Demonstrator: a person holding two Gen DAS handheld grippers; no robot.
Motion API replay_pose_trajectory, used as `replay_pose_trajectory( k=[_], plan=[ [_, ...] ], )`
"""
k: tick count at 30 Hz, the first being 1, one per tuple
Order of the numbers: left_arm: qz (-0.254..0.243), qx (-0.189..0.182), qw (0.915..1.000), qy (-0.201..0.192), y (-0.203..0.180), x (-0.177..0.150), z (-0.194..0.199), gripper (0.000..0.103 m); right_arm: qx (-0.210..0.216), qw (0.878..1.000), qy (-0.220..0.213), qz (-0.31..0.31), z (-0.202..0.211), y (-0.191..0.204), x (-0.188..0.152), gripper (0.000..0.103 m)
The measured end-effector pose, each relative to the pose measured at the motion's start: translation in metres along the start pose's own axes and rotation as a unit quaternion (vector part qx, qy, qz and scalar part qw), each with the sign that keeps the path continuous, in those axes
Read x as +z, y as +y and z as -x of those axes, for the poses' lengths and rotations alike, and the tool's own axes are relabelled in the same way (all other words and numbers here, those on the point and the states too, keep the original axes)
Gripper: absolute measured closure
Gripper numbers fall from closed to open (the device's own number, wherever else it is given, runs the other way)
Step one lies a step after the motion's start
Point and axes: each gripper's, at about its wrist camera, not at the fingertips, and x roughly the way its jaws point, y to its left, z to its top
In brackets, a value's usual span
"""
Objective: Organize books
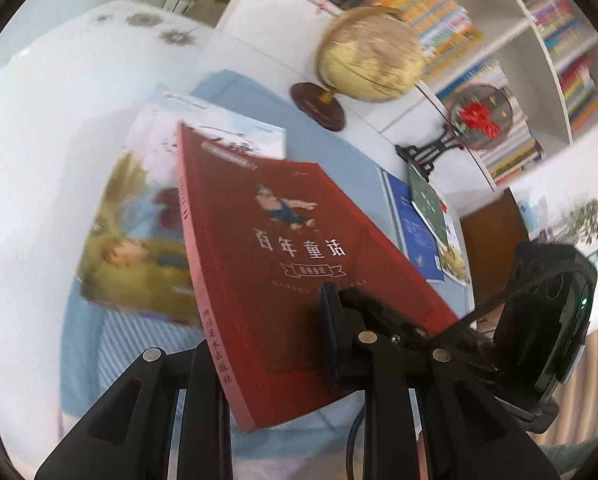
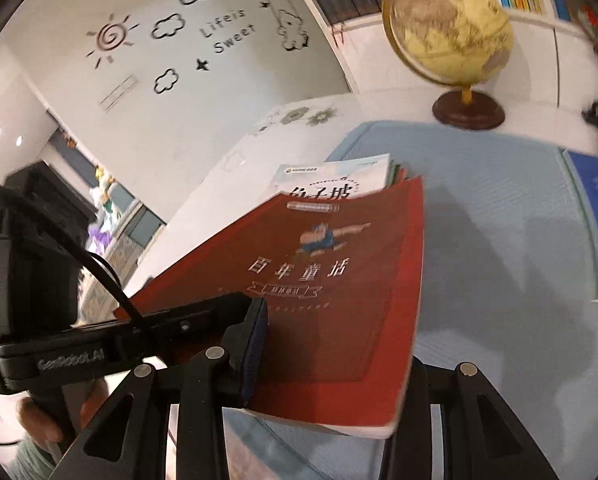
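Left wrist view: left gripper (image 1: pixel 259 364) clamped on the near edge of the red book (image 1: pixel 295 264), one pad on the cover, spine side toward the other finger. Book is lifted, tilted, hanging over the blue mat (image 1: pixel 339 148) above a stack of books (image 1: pixel 139 216) lying flat on the mat's left part. More books (image 1: pixel 423 224) lie at the mat's right edge, globe (image 1: pixel 369 54) and shelf behind

Right wrist view: right gripper (image 2: pixel 327 376) also clamped on the same red book (image 2: pixel 339 280), pad on the cover, other finger under the page edge. Pale-cover book (image 2: pixel 339 176) tops the stack just beyond it

Step, as I judge it: two-handed carry toward the stack. Next move calls for levelling the book, squaring it over the stack, lowering, then parting both claws
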Motion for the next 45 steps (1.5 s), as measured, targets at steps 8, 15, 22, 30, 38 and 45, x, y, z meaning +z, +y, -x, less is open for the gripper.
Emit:
replay_pose_trajectory(
  k=[8,15,22,30,38,45],
  plan=[
    [0.059,-0.020,0.9981,0.004,0.057,0.028,-0.009,0.081,-0.008,1.000,0.019,-0.019,-0.042,0.016,0.016,0.065],
    [0.090,-0.013,0.9959,0.006,0.084,0.031,-0.014,0.075,-0.006,0.997,0.051,-0.049,-0.070,0.015,0.024,0.065],
    [0.171,-0.002,0.9848,-0.028,0.111,0.010,0.005,0.074,-0.008,0.995,0.083,-0.049,-0.083,0.009,0.018,0.057],
    [0.183,0.058,0.9784,-0.076,0.109,-0.022,0.043,0.074,-0.019,0.994,0.112,0.008,-0.055,0.001,-0.004,0.046],
    [0.141,0.075,0.9844,-0.074,0.024,-0.060,0.026,0.074,-0.146,0.985,0.096,0.008,0.053,-0.097,-0.065,0.034],
    [0.058,0.077,0.9934,-0.062,-0.119,-0.091,-0.024,0.074,-0.160,0.980,0.045,-0.111,0.169,-0.242,-0.087,0.032]
  ],
)
